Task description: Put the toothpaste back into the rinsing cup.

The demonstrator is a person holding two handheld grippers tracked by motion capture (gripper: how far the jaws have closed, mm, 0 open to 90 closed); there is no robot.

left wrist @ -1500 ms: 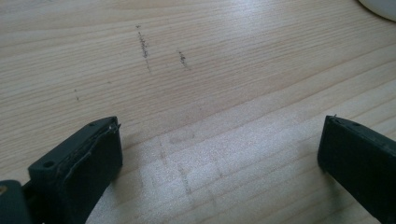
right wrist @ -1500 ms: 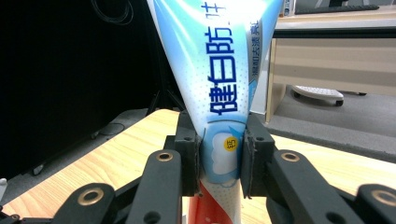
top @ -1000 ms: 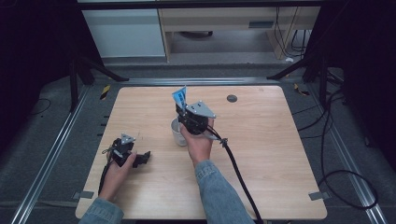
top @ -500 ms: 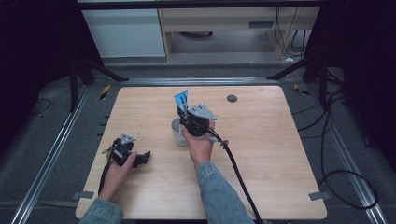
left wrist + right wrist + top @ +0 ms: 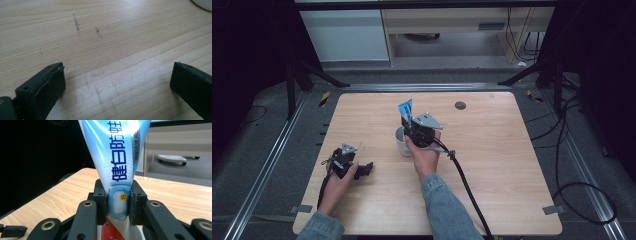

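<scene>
My right gripper (image 5: 413,125) is shut on a blue and white toothpaste tube (image 5: 405,108), held upright over a white cup (image 5: 401,141) near the table's middle. In the right gripper view the tube (image 5: 117,162) stands between the two pads (image 5: 101,202), its red lower end going down into the cup (image 5: 138,233). My left gripper (image 5: 364,169) rests low on the table (image 5: 492,165) at the front left, jaws wide apart. The left gripper view shows its fingers (image 5: 47,85) open over bare wood (image 5: 112,50), with the cup's edge (image 5: 203,3) at the top right corner.
A small dark round disc (image 5: 460,105) lies near the table's far edge, right of centre. A black cable (image 5: 467,185) trails from the right gripper toward the front edge. White and wooden cabinets (image 5: 347,35) stand beyond the table.
The right gripper and the tube have barely shifted over the cup. The left gripper has stayed where it was.
</scene>
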